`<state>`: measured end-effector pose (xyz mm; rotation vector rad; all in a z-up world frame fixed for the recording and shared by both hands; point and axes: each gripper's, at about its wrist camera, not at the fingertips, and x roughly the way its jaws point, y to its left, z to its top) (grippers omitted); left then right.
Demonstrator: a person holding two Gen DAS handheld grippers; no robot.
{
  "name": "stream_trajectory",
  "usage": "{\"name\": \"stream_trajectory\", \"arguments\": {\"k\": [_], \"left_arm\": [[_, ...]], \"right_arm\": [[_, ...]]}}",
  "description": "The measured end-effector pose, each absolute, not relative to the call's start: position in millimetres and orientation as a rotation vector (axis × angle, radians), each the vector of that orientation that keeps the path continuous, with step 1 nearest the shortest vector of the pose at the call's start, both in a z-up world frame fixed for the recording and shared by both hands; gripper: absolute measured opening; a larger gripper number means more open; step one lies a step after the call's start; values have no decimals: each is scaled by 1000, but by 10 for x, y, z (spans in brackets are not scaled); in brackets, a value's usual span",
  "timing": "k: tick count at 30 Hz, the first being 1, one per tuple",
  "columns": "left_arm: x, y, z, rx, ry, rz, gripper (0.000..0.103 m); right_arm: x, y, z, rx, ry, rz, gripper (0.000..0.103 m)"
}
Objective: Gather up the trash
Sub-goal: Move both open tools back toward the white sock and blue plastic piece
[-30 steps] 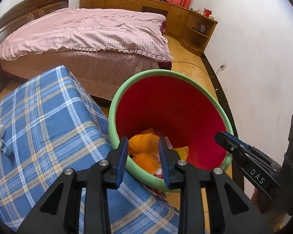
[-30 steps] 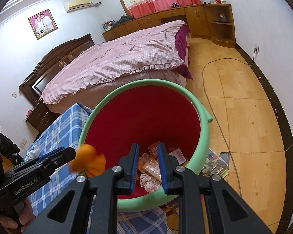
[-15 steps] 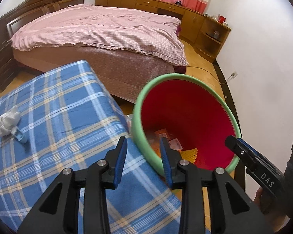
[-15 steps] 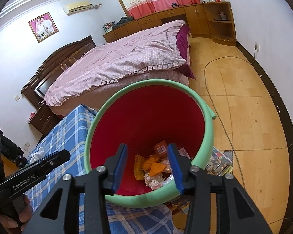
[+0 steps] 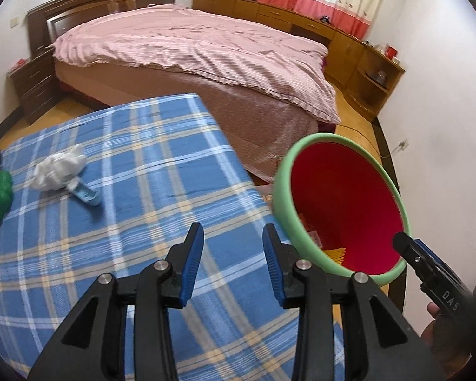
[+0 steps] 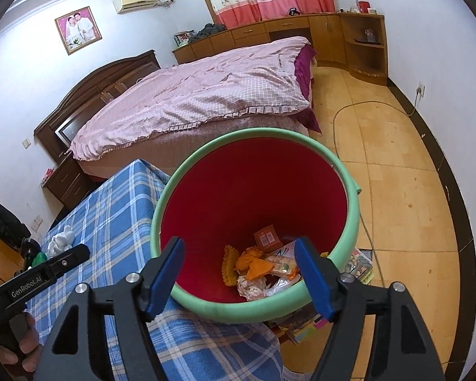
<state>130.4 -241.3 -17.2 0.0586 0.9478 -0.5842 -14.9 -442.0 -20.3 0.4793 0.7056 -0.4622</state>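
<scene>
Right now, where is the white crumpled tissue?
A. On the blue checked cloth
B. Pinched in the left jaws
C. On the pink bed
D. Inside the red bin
A: the tissue lies on the blue checked cloth, beside a small blue item, well away from the bin, and the left gripper has its jaws open with nothing between them.

Green-rimmed red bin (image 6: 352, 209), blue plaid cloth (image 5: 136, 190), pink checked bedspread (image 6: 206, 95).

Matt plastic bin (image 6: 352, 212); woven checked cloth (image 5: 136, 190); crumpled paper wad (image 5: 58, 171); glossy wood floor (image 6: 406, 190).
</scene>
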Motion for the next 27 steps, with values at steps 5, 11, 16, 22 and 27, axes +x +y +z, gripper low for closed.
{"name": "stream_trajectory", "arguments": {"k": [5, 11, 16, 22, 27], "left_arm": [[1312, -2196, -170, 31, 949, -537, 39], [1319, -1887, -154, -6, 947, -472, 39], [1328, -1639, -137, -31, 939, -416, 39], [1353, -1362, -135, -64, 938, -351, 39], [1384, -1148, -140, -87, 938, -304, 39]], "right_arm": [[-133, -4287, -160, 452, 711, -452, 85], [-51, -4055, -95, 416, 708, -402, 88], [48, -3839, -32, 388, 705, -356, 88], [158, -3624, -3, 352, 711, -305, 88], [250, -3477, -4, 324, 723, -272, 88]]}}
